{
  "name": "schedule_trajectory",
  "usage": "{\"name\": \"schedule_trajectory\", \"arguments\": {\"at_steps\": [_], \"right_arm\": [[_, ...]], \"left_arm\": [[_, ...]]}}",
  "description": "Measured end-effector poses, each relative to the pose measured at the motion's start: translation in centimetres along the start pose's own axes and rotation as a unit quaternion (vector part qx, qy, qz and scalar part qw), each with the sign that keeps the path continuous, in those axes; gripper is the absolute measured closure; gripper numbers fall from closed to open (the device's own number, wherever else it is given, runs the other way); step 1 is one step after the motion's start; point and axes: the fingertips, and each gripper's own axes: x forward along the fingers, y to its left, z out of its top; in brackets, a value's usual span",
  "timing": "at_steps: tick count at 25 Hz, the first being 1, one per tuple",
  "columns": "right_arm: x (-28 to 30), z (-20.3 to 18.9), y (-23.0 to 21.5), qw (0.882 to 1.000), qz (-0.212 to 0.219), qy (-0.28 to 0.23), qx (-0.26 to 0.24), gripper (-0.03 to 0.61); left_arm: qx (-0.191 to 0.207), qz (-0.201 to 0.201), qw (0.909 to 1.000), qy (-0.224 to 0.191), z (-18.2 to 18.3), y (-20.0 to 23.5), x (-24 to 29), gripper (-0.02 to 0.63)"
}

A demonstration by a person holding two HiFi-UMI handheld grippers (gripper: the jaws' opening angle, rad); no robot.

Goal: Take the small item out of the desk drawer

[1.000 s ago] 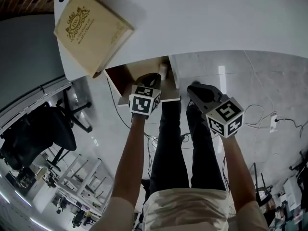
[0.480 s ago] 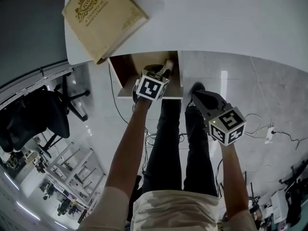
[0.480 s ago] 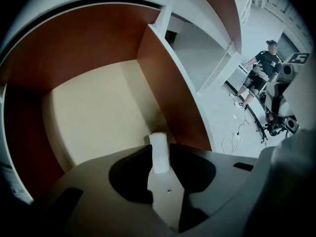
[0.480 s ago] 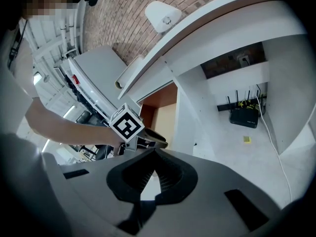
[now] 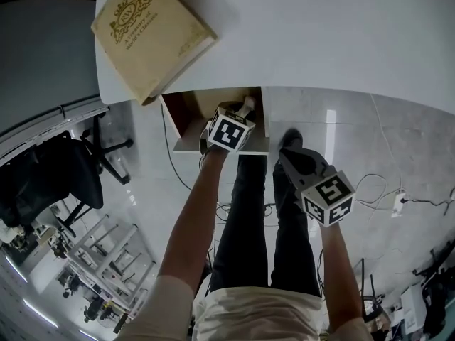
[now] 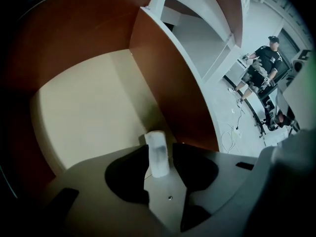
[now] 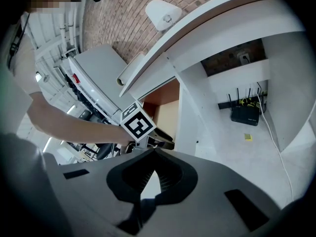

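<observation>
The left gripper [image 5: 242,111] is opening its jaws around the small cylinder [image 6: 157,154] standing in the drawer [image 6: 89,112]; probably light, rigid and slick, it is calling for a mid-body pinch; the right gripper [image 7: 154,151] is hanging with jaws pressed together.

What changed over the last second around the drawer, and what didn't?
The left gripper moved right inside the drawer to the small white cylinder, and its jaws are opening around it, not yet gripping. The right gripper stayed outside the drawer, shut.
</observation>
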Motion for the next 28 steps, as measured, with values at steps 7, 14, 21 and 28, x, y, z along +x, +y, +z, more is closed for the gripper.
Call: {"name": "schedule_trajectory", "arguments": {"at_steps": [7, 14, 21, 28], "right_arm": [[-0.1, -0.3, -0.2, 1.000, 0.006, 0.007, -0.006, 0.555], [-0.9, -0.5, -1.5, 1.000, 0.001, 0.005, 0.006, 0.555], [-1.9, -1.0, -2.4, 1.000, -0.009, 0.001, 0.012, 0.555], [-1.8, -1.4, -2.5, 1.000, -0.004, 0.004, 0.019, 0.555]], "left_arm": [[0.003, 0.010, 0.9999, 0.003, 1.1, 1.1, 0.4, 0.432], [0.011, 0.011, 0.9996, 0.023, 1.1, 0.8, 0.9, 0.410], [0.010, 0.009, 0.9992, 0.038, 0.1, 0.8, 3.0, 0.416], [0.007, 0.009, 0.9995, 0.031, 0.6, 0.5, 3.1, 0.448]]}}
